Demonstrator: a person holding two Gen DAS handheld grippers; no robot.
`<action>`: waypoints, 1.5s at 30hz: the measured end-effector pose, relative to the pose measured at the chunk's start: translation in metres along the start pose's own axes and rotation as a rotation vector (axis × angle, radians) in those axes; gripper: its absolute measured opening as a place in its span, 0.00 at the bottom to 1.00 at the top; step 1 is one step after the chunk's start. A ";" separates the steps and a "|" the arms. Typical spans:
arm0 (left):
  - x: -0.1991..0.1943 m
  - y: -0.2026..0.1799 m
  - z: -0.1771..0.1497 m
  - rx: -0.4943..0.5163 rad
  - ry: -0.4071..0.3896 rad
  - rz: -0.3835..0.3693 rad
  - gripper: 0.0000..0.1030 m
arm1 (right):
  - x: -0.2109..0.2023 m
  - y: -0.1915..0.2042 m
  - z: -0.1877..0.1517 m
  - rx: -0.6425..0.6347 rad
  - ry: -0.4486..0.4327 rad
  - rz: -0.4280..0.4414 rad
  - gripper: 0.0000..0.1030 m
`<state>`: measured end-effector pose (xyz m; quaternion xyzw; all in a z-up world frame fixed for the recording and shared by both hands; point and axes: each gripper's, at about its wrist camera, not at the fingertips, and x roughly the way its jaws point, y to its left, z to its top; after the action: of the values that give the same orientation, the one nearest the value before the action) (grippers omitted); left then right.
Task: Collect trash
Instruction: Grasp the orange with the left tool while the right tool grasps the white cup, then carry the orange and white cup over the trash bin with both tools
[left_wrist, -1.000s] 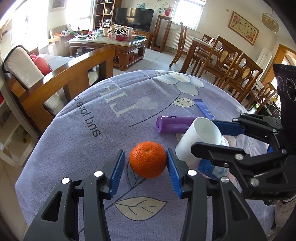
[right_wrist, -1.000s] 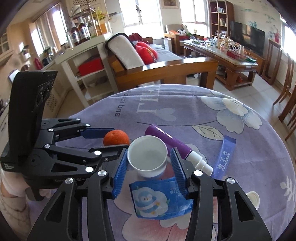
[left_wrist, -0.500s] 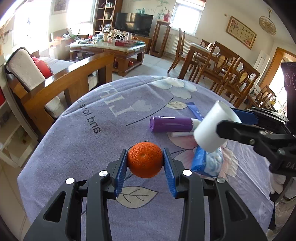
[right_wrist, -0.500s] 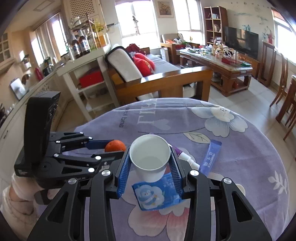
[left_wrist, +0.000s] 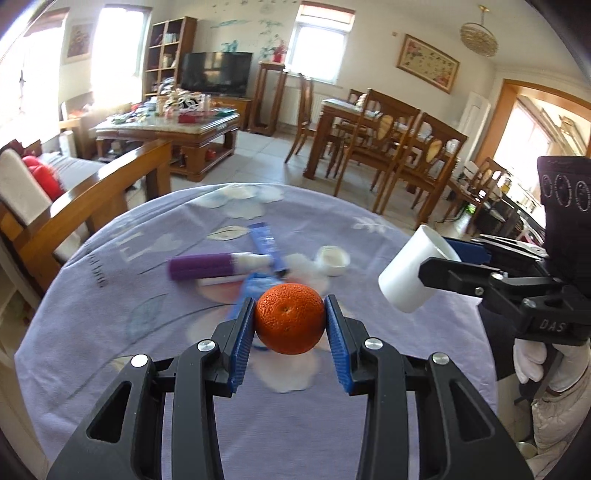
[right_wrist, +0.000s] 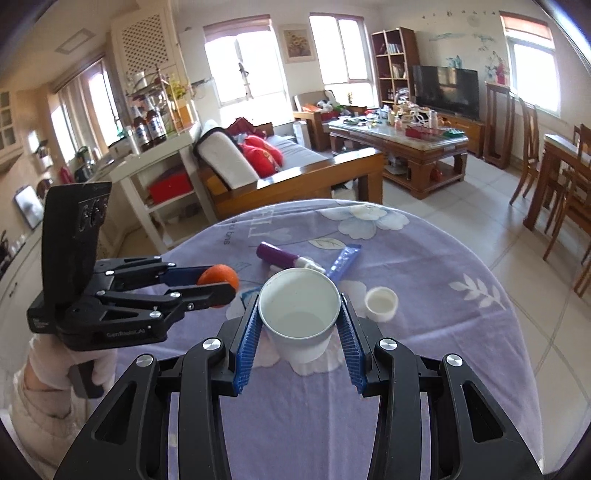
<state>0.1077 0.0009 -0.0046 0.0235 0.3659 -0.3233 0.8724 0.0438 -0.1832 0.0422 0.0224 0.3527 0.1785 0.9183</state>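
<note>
Both grippers have lifted their loads off the purple flowered tablecloth (left_wrist: 388, 424) since a second ago, when the orange and the cup sat on it. The left gripper (left_wrist: 290, 321) had its blue pads standing clear of the orange (left_wrist: 289, 318) then; its jaws have just been closing, and they now clamp the fruit on both sides, raised above the cloth. The right gripper (right_wrist: 300, 319) grasps the white paper cup (right_wrist: 298, 314), mouth toward its camera, with a pad pressed on each side of the wall; the cup is also in the air.

From the left gripper, the blue snack wrapper (left_wrist: 251, 290) lies just beyond the orange, partly hidden behind it and blurred. Farther out lie the purple spray bottle (left_wrist: 207, 266) on its side, the blue sachet (left_wrist: 264, 242) touching its white nozzle end, and a small white cap (left_wrist: 332, 258) to the right. The right gripper with its cup hangs to the right of the left one, well apart from the orange, carried by a white-gloved hand (left_wrist: 532, 360).

From the right gripper, the cup hides most of the wrapper. The cap (right_wrist: 381, 303) sits just right of the right pad, the bottle (right_wrist: 279, 255) and sachet (right_wrist: 343, 261) beyond the cup's rim. The left gripper holds the orange (right_wrist: 218, 277) off to the left. Past the table edge stand a wooden sofa (right_wrist: 295, 177) and a cluttered coffee table (right_wrist: 402, 138).
</note>
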 end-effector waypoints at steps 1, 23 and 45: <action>0.001 -0.009 0.000 0.011 -0.002 -0.011 0.37 | -0.010 -0.007 -0.006 0.013 -0.007 -0.009 0.40; 0.071 -0.302 -0.012 0.340 0.059 -0.421 0.37 | -0.234 -0.168 -0.166 0.309 -0.130 -0.337 0.40; 0.157 -0.455 -0.072 0.560 0.276 -0.564 0.37 | -0.320 -0.288 -0.330 0.583 -0.086 -0.491 0.40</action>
<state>-0.1194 -0.4242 -0.0707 0.2017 0.3693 -0.6302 0.6525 -0.3024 -0.5905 -0.0488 0.2052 0.3446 -0.1555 0.9027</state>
